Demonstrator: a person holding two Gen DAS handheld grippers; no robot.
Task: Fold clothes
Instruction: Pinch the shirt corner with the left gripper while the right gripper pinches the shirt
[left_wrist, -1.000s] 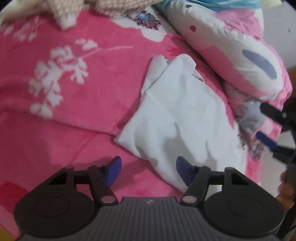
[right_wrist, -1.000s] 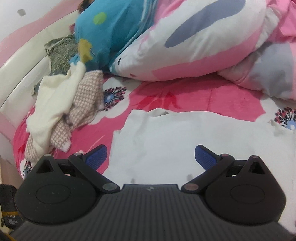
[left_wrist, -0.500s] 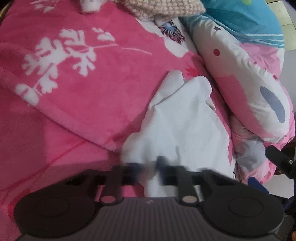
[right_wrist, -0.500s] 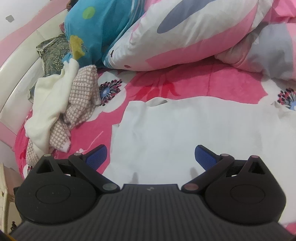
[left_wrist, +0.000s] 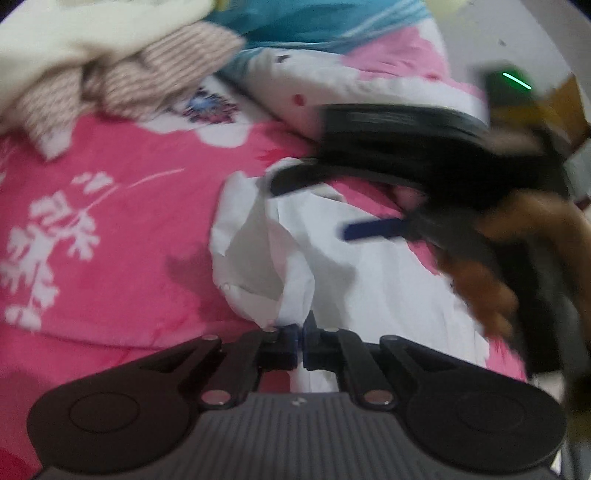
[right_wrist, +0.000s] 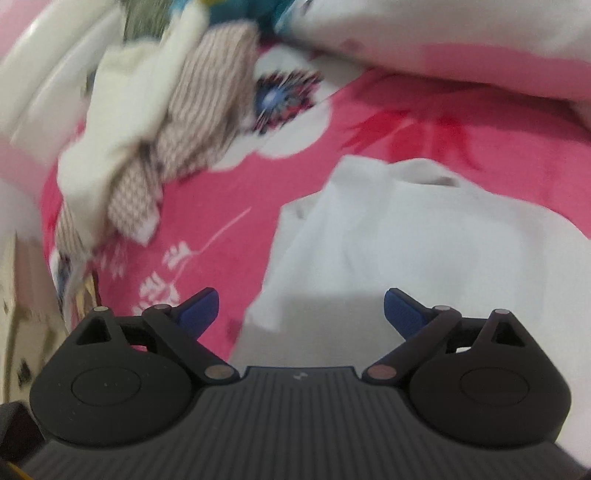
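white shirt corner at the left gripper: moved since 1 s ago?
Yes. The left gripper is shut on the white shirt, and its corner is lifted and bunched off the pink blanket.

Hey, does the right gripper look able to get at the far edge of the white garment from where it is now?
Probably yes. The right gripper has its jaws open right over the white garment, nothing lies between, and the left gripper grips a different corner.

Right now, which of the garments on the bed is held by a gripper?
The plain white garment: the left gripper pinches its edge. The cream one and the checked one lie untouched in a pile.
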